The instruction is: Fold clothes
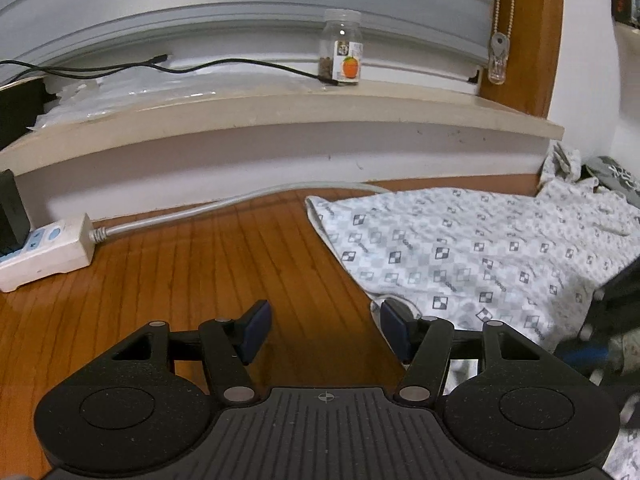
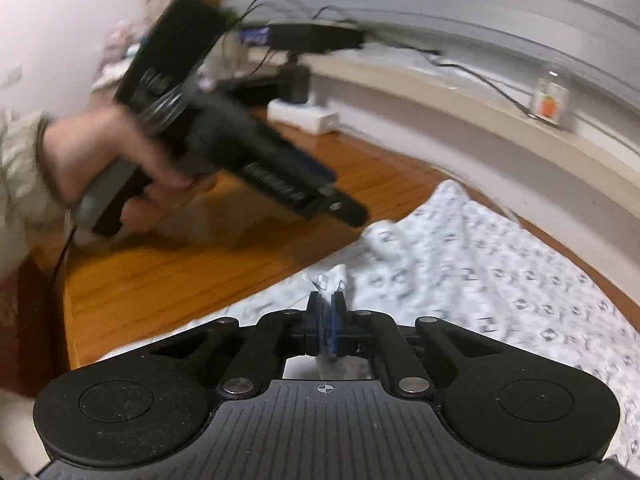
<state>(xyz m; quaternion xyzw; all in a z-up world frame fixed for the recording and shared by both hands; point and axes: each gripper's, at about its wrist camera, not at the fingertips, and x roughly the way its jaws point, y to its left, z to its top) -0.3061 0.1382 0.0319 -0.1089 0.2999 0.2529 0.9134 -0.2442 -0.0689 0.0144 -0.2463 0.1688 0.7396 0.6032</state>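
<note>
Wood-grain counter [image 1: 200, 264] carries everything, a pale ledge [image 1: 280, 116] running along its far edge. Patterned white garment [image 1: 480, 256] lies spread flat over the counter's right part, from about 12 to 4 o'clock in the left wrist view, bunched at its far right end. White power strip [image 1: 44, 256] sits at 9 o'clock, well apart from the cloth. Left gripper [image 1: 324, 330] hovers over bare wood with its jaws released, the right-hand pad just at the garment's near hem. Right gripper [image 2: 327, 312] has its jaws clenched on a pinched fold of the garment's edge. Clear jar [image 1: 341, 48] stands on the ledge at 12 o'clock.
</note>
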